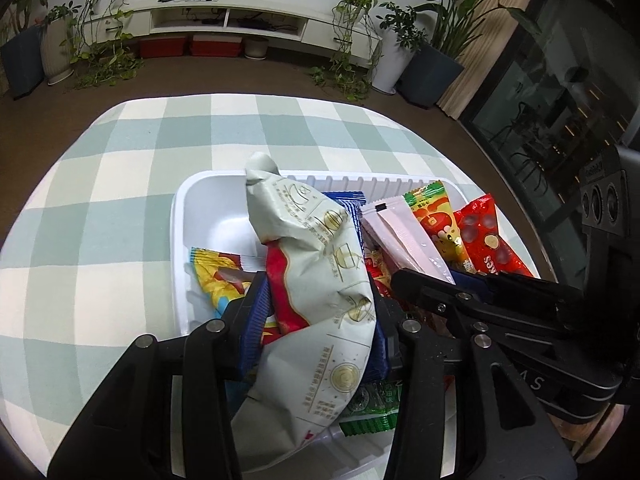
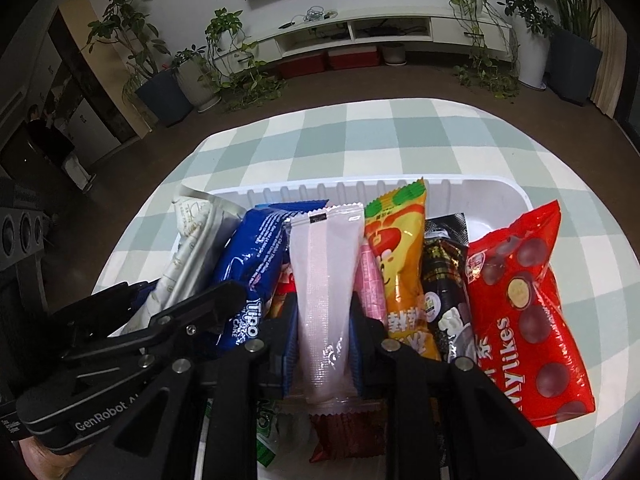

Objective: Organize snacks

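Observation:
A white plastic tray [image 1: 188,208] [image 2: 516,196] on the checked table holds several snack packs standing side by side. My left gripper [image 1: 316,292] is shut on a pale grey-green snack bag [image 1: 304,232], which rises tilted out of the tray's left part. My right gripper [image 2: 325,320] is shut on a pale pink packet [image 2: 324,256] that stands upright in the row. Beside the pink packet are a blue Tipo pack [image 2: 252,256], an orange pack [image 2: 396,256], a black pack [image 2: 444,276] and a red Mylikes bag [image 2: 524,304]. The two grippers work close together over the tray.
A yellow packet [image 1: 212,276] lies flat in the tray's left end, a green one [image 1: 368,404] near its front. The green-and-white checked cloth [image 1: 120,200] covers the table around the tray. Beyond the table's edge are brown floor, potted plants and a low white cabinet [image 1: 240,16].

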Action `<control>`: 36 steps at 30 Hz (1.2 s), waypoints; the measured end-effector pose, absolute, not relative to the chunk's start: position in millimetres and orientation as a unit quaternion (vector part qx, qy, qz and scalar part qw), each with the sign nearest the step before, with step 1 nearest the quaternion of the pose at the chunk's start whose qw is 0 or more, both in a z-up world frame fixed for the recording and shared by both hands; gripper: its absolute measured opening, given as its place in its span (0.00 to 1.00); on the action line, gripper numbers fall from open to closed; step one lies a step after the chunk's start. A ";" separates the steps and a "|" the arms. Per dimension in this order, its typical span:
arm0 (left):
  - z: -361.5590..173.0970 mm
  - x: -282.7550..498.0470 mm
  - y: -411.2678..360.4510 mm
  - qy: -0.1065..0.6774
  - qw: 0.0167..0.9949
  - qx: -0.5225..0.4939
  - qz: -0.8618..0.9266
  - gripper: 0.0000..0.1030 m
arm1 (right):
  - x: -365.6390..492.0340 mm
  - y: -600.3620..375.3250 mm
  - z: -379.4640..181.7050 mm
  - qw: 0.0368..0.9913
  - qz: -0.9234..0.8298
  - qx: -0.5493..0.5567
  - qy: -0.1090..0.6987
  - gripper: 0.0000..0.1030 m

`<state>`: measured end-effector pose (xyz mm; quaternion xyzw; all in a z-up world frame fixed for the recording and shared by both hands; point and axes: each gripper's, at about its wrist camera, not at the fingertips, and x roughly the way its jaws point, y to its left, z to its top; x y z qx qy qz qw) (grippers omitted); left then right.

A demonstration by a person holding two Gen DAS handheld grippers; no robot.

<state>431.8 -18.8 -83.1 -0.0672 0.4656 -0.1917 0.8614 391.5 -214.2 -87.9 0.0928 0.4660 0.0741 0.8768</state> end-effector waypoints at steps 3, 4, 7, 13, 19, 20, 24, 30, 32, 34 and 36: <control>-76.4 426.5 -17.7 0.463 0.866 -0.056 -0.182 0.43 | 390.2 -213.4 -84.2 0.879 0.070 0.085 0.464 0.30; -74.3 424.6 -17.3 0.461 0.866 -0.054 -0.183 0.44 | 389.5 -214.4 -83.3 0.879 0.070 0.086 0.463 0.32; -69.4 420.2 -15.4 0.458 0.868 -0.054 -0.183 0.46 | 385.2 -214.4 -78.9 0.883 0.069 0.086 0.457 0.34; -63.6 412.4 -12.8 0.455 0.871 -0.052 -0.178 0.48 | 376.7 -211.6 -71.2 0.888 0.068 0.080 0.448 0.37; -49.8 397.1 -9.8 0.444 0.878 -0.049 -0.173 0.54 | 365.0 -210.2 -61.2 0.896 0.064 0.075 0.433 0.39; -46.2 393.8 -9.3 0.440 0.880 -0.049 -0.172 0.55 | 362.4 -210.5 -58.9 0.897 0.064 0.074 0.430 0.42; -25.4 371.5 -5.1 0.412 0.896 -0.038 -0.160 0.69 | 343.1 -212.5 -44.0 0.909 0.059 0.071 0.407 0.59; 14.8 303.4 2.8 0.336 0.931 -0.019 -0.139 1.00 | 283.7 -225.7 -12.9 0.935 0.056 0.078 0.342 0.89; 27.9 275.7 4.5 0.311 0.941 -0.015 -0.133 1.00 | 254.8 -231.7 -1.0 0.945 0.047 0.072 0.315 0.93; 40.9 243.5 3.4 0.284 0.951 -0.003 -0.125 1.00 | 231.2 -236.2 7.9 0.952 0.044 0.073 0.295 0.95; 55.8 207.3 0.9 0.254 0.960 0.012 -0.114 1.00 | 205.4 -241.5 17.8 0.958 0.041 0.075 0.272 0.97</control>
